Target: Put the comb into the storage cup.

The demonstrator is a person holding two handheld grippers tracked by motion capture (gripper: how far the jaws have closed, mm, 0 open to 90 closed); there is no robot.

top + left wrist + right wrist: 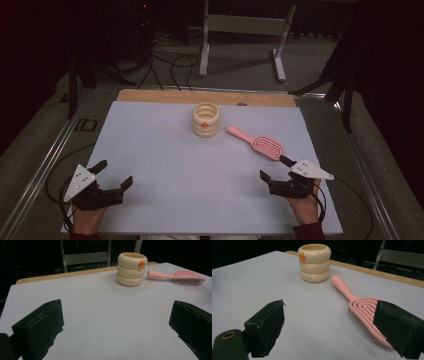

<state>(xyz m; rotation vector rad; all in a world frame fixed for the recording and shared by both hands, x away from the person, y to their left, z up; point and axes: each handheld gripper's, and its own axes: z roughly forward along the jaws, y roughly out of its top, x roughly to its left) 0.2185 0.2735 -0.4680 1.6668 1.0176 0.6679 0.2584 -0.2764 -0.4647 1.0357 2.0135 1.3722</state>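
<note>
A cream ribbed cup [206,119] [131,269] [314,262] with a small orange mark stands upright at the back middle of the white sheet. To its right lies a pink hairbrush [257,141] [178,277] [358,306], handle toward the cup. My left gripper [116,172] [117,322] rests at the front left, open, with bare sheet between its jaws. At the front right my right gripper [275,167] [329,325] is open too. Its right jaw stands just in front of the brush head, apart from it.
The white sheet [165,165] covers a wooden tabletop [150,95] inside a metal frame. Beyond the far edge are a grey stand [242,30] and floor cables [172,65]. A cable trails from each gripper at the table's sides.
</note>
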